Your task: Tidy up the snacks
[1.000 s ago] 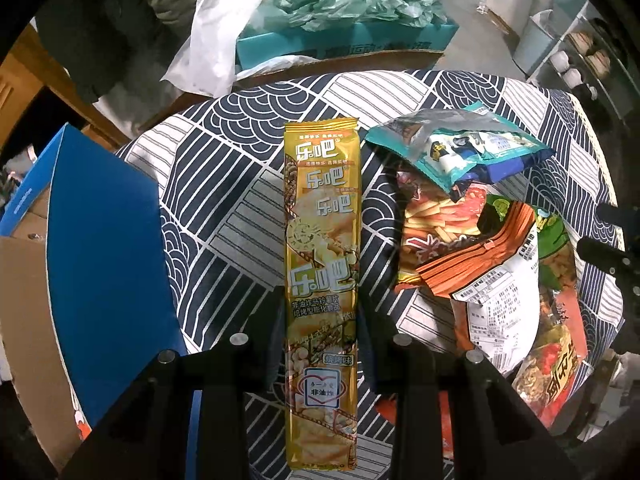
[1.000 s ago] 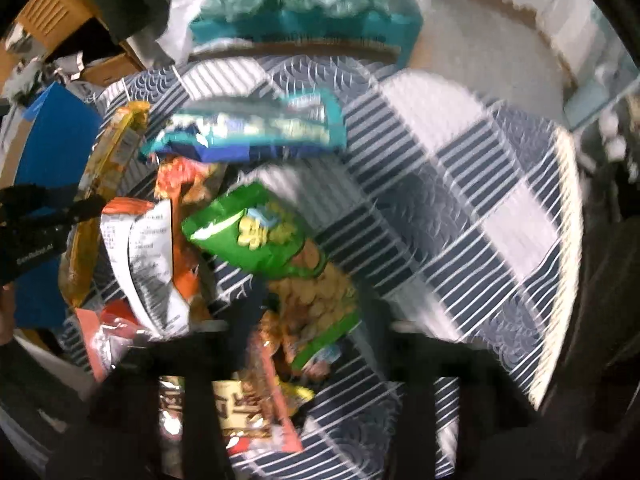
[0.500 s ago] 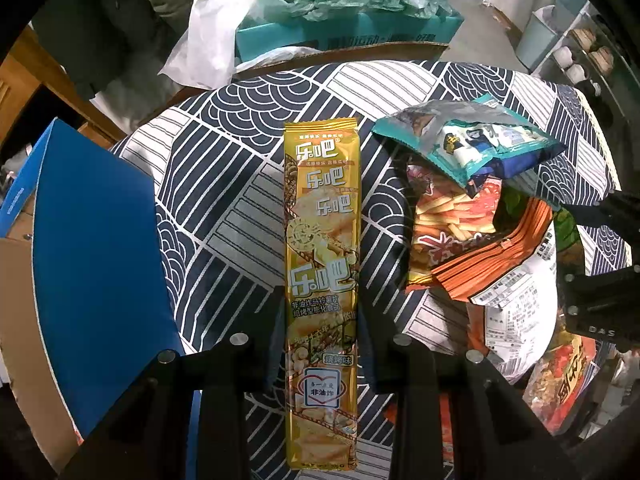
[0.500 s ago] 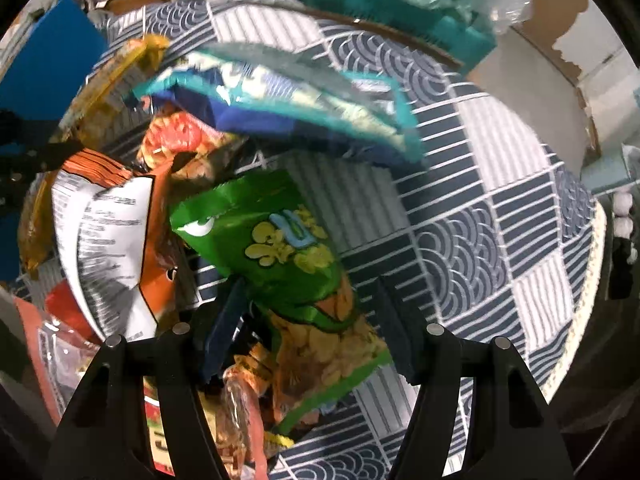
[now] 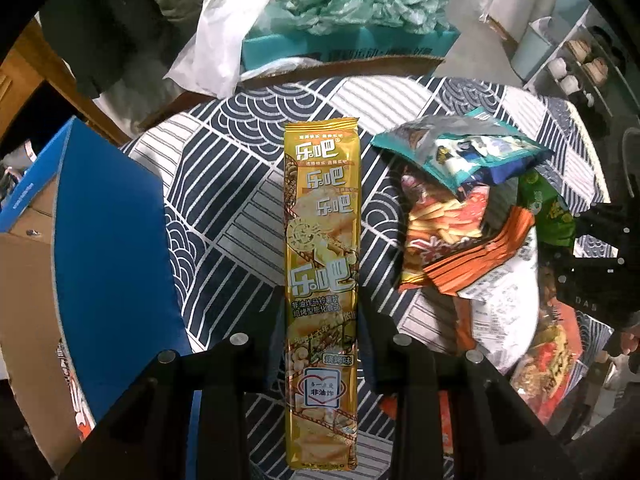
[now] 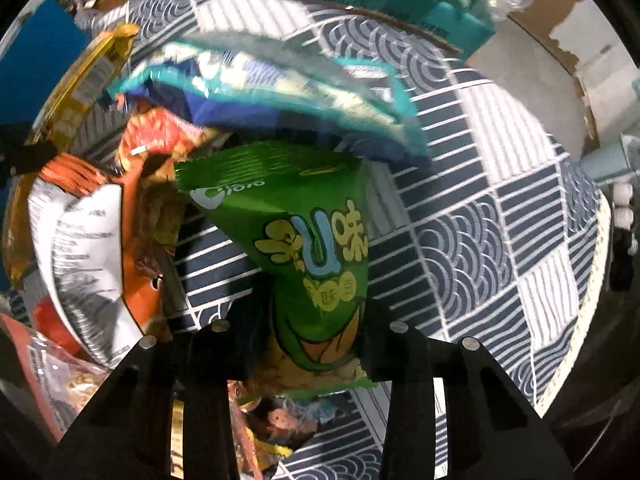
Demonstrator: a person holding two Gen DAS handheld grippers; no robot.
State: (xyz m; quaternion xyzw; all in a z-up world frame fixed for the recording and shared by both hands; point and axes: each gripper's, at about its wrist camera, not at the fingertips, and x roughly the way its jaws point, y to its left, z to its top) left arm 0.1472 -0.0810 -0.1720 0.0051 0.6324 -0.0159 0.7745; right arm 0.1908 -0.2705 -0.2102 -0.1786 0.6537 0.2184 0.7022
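Holding a long gold pack [image 5: 321, 264] between its two fingers, the left gripper [image 5: 320, 332] points out over the table [image 5: 224, 184], with a blue box [image 5: 104, 240] to its left. The pack sticks far out ahead, so it could bend or slip if it bumps the box edge. The right gripper [image 6: 316, 344] has its fingers tight on a green bag [image 6: 308, 240], and a pile of snacks [image 6: 100, 220] sits to its left. The bag is puffy and slick, so it might pop or slide out. Both grippers lean forward and down.
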